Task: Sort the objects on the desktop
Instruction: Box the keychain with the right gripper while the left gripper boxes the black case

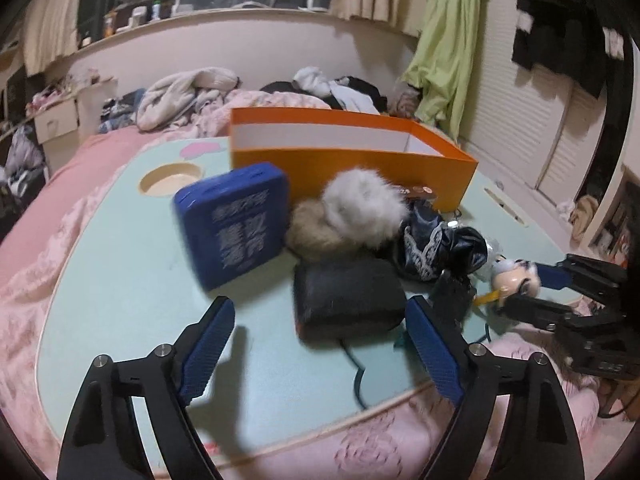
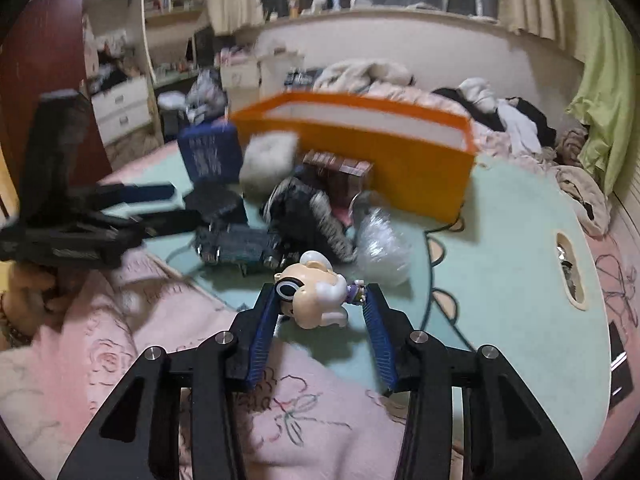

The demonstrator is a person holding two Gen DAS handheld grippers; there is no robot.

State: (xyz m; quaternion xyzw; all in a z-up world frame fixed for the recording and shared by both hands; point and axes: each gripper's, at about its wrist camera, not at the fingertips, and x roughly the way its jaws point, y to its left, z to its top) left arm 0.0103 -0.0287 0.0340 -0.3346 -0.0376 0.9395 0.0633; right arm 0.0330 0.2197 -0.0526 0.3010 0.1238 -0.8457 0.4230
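Note:
An orange box [image 1: 352, 156] stands at the back of the pale green lap table [image 1: 120, 264]. In front of it lie a blue case [image 1: 236, 224], white and beige fur puffs [image 1: 360, 204], a black pouch [image 1: 348, 300] and a dark lace-trimmed cloth [image 1: 436, 248]. My left gripper [image 1: 320, 328] is open, just short of the black pouch. My right gripper [image 2: 322, 300] is shut on a small doll figure [image 2: 316, 300] with a cream head; it also shows in the left wrist view [image 1: 516, 280]. The orange box [image 2: 360, 140] is blurred in the right wrist view.
The table sits on a pink bedspread [image 2: 160, 360]. A clear plastic wrapper [image 2: 380, 248], a brown patterned box [image 2: 340, 168] and a dark studded item [image 2: 240, 246] lie near the doll. A cup hole [image 1: 170, 178] is at the table's far left. Clothes pile up behind.

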